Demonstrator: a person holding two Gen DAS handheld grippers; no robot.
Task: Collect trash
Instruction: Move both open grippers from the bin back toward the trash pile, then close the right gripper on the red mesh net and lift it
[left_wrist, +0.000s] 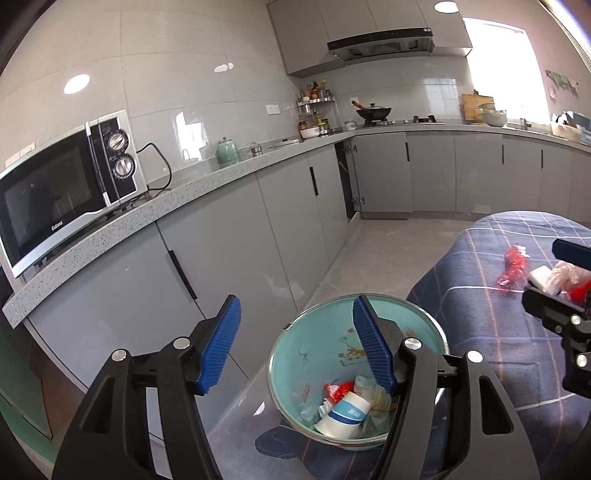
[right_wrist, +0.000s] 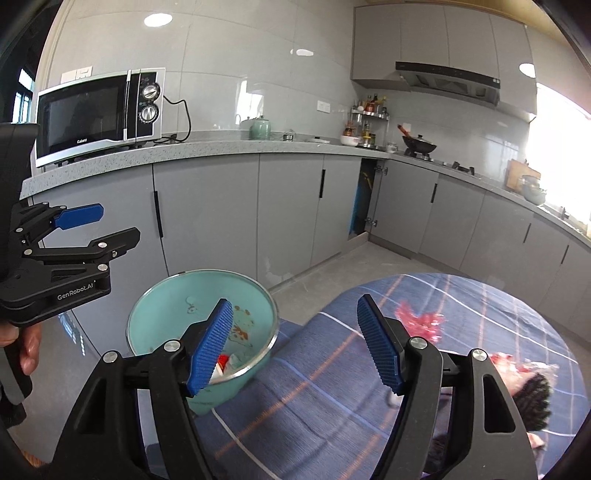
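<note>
L gripper (left_wrist: 295, 343) was held wide open, nothing gripped, above the teal bowl (left_wrist: 314, 332) w/ a paper cup (left_wrist: 345, 413) & wrappers inside. R gripper (right_wrist: 295, 343) was also spread open & empty, bowl at its left, red wrapper (right_wrist: 421, 321) on the plaid cloth (right_wrist: 314, 387) just beyond its right finger.

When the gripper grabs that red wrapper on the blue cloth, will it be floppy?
Probably. The red wrapper looks thin and crinkled, so it should crumple between the pads. It seems very light and may slide on the tablecloth when nudged.

Glossy enamel bowl (left_wrist: 295, 354), checked cloth (left_wrist: 480, 332)
</note>
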